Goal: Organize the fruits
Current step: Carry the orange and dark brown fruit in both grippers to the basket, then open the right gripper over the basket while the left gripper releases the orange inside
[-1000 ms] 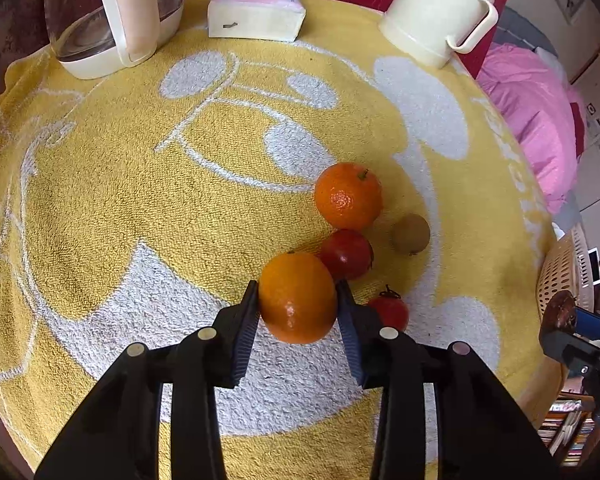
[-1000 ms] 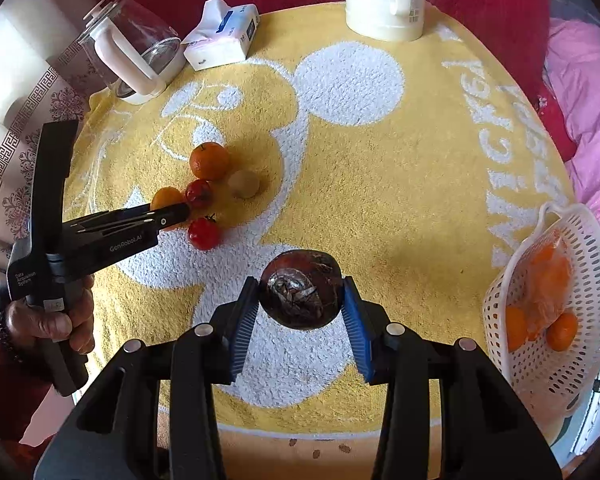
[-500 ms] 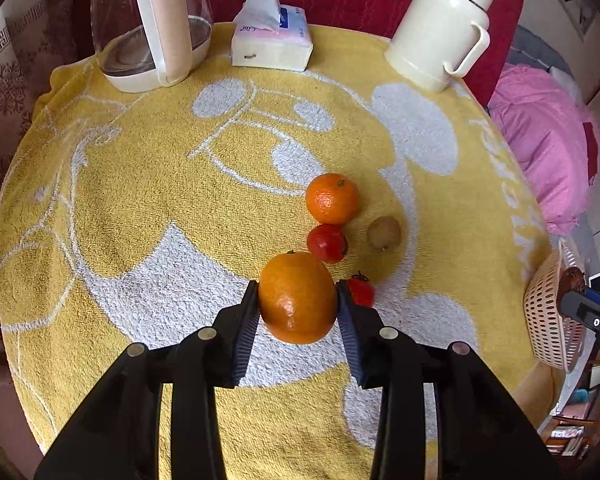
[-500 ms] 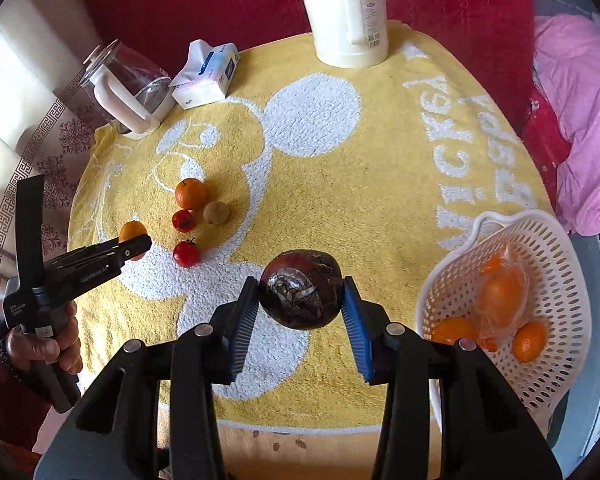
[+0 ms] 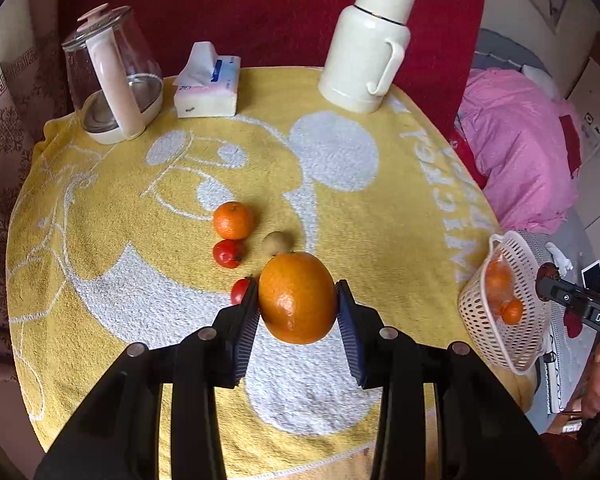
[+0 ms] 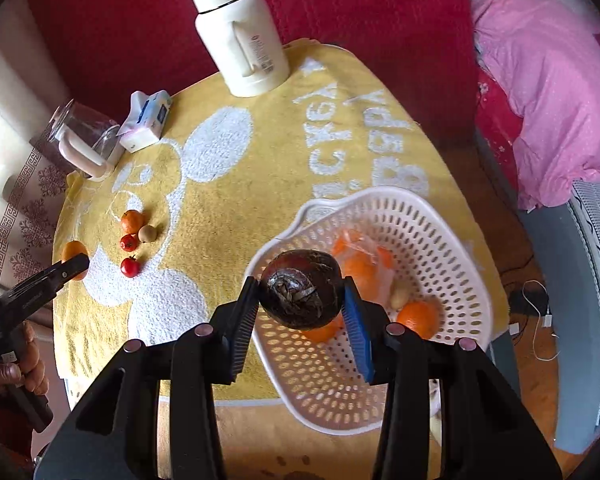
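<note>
Kettle: clear glass kettle with pale pink handle (image 5: 112, 92) at far left of round yellow towel-covered table (image 5: 100, 208); white tissue pack (image 5: 206, 88) beside it, cream thermos jug (image 5: 366, 48) further right.
Loose fruit: small orange mandarin (image 5: 233, 220), red tomato (image 5: 227, 253), brown-green kiwi (image 5: 276, 243) and a second red tomato (image 5: 240, 290) lie close together mid-table.
Left gripper: left gripper (image 5: 298, 300) pads clamp the large round orange (image 5: 297, 297), held clear above the towel.
Right gripper: right gripper (image 6: 300, 300) pads clamp the dark maroon round fruit (image 6: 301, 289), hanging over the white perforated plastic basket (image 6: 440, 248).
Change from a second ago: loose fruit looked larger and nearer in the left view, now smaller and further below; basket was at the right edge of the right view, now directly under the dark fruit. Both grips unchanged.
Left view only: basket seen side-on at the table's right edge, right gripper's tip above it.
Right view only: basket interior, with oranges in a clear bag (image 6: 360, 260), a loose orange (image 6: 418, 318), a small pale fruit (image 6: 399, 295); person's hand (image 6: 16, 372) holding the left gripper.
</note>
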`<state>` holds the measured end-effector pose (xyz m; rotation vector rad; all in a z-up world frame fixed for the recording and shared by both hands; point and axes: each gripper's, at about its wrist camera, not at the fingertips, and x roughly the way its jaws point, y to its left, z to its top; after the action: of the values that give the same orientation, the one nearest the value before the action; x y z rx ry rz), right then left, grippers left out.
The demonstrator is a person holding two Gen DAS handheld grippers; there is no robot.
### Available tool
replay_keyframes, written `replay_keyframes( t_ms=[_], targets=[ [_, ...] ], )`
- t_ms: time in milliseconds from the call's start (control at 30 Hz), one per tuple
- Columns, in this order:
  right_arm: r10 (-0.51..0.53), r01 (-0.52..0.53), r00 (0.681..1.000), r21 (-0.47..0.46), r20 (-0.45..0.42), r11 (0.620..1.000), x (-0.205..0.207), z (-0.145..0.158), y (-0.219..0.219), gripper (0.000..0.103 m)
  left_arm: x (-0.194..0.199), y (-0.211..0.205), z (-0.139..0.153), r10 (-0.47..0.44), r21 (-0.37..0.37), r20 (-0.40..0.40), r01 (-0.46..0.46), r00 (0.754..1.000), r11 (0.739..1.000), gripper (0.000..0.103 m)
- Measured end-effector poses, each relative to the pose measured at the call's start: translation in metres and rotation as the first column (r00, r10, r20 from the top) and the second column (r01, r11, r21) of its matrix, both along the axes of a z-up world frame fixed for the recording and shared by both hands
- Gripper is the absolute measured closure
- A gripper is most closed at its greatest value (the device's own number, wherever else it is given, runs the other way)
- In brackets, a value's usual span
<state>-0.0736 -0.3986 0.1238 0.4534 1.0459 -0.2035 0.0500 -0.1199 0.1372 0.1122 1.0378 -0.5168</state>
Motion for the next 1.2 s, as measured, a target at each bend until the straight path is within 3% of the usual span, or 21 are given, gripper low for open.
replay_keyframes(
  t_ms=[233,533,1200],
  targets=[
    [-0.044,0.044,0.999,0.007,0.011,0.999,-0.022,-0.003,-0.038,0.060,-0.022,-0.042,0.018,-0.056,-0.013,0.038,0.056,0.998,0.998,0.065],
    [-0.026,0.026,1.000,0.028,0.005,0.999,-0.028,-0.014,-0.059,0.060,-0.046,-0.083,0.033,-0.107,-0.022,0.061,0.109,0.992,0.994,0.065],
    [0.153,-0.150,0.987,0.063,-0.053,0.987,-0.036,-0.033,-0.077,0.060,-0.081,-0.157,0.040,-0.178,-0.013,0.077,0.180,0.981,0.984,0.065]
  ],
)
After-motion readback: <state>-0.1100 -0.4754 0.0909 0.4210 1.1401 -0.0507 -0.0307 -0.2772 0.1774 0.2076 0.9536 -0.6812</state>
